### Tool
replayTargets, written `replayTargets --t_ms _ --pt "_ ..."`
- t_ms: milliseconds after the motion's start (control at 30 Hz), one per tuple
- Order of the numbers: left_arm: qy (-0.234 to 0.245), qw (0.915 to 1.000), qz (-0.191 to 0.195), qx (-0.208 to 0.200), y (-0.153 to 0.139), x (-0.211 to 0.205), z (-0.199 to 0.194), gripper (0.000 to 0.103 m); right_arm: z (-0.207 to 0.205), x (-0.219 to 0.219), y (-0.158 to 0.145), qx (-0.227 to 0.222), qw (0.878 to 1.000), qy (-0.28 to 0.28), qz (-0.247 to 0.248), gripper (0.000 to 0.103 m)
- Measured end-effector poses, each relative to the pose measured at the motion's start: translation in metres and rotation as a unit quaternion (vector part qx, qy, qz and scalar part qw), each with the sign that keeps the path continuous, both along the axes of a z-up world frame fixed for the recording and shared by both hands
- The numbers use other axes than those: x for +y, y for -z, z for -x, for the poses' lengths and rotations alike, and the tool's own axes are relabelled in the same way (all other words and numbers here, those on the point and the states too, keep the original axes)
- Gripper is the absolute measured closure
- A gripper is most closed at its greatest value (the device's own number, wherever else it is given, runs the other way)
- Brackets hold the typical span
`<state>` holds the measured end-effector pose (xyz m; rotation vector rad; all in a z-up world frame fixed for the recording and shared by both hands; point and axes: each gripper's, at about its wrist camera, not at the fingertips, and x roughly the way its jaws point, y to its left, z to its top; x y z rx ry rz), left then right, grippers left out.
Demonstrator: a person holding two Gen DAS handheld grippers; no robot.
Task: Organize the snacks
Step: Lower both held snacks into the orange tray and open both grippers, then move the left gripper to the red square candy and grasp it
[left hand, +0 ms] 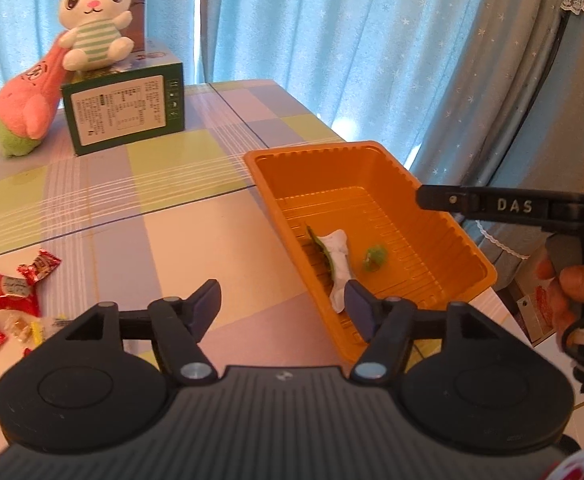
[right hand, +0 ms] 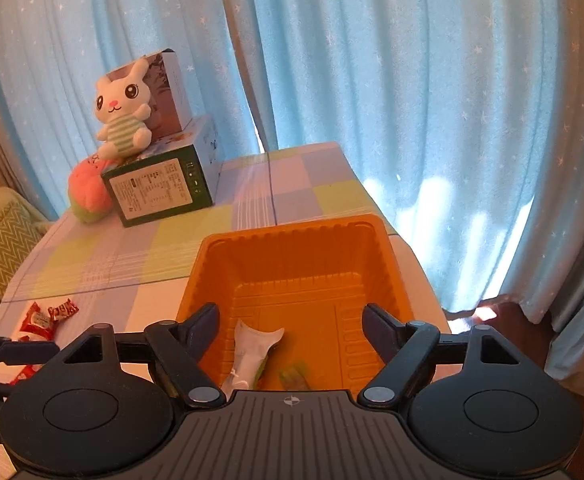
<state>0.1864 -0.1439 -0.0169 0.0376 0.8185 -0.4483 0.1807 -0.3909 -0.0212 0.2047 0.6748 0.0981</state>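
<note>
An orange plastic tray [left hand: 431, 184] sits at the table's right edge; it also shows in the right wrist view [right hand: 292, 236]. In it lie a white-and-green snack packet [left hand: 337, 258] [right hand: 252, 354] and a small green candy [left hand: 375, 258] [right hand: 293, 376]. Several red and yellow wrapped candies [left hand: 10, 294] [right hand: 48, 318] lie on the table at the left. My left gripper [left hand: 282, 306] is open and empty beside the tray's near left corner. My right gripper [right hand: 290, 320] is open and empty, hovering over the tray; its finger [left hand: 491, 204] reaches over the tray's right rim.
A green box [left hand: 126, 110] with a white bunny plush [left hand: 94, 20] on top and a pink plush [left hand: 32, 104] leaning on it stand at the table's back left. Blue curtains [right hand: 411, 80] hang behind. The table edge runs just right of the tray.
</note>
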Motion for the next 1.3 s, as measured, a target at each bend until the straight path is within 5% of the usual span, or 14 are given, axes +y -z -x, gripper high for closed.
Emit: replayTargets --t_ms 700,1300 --pt "-0.080 0.9965 -0.013 -0.023 -0.035 0.102 0.084 0.026 0.094 0.101 -0.032 0.016 0.999 -0.037 0.014 0.025" --pt "-0.153 0.9876 -0.026 -0.024 -0.042 0.184 0.125 0.024 0.114 0.177 -0.029 0.019 0.993 -0.110 0.027 0.025"
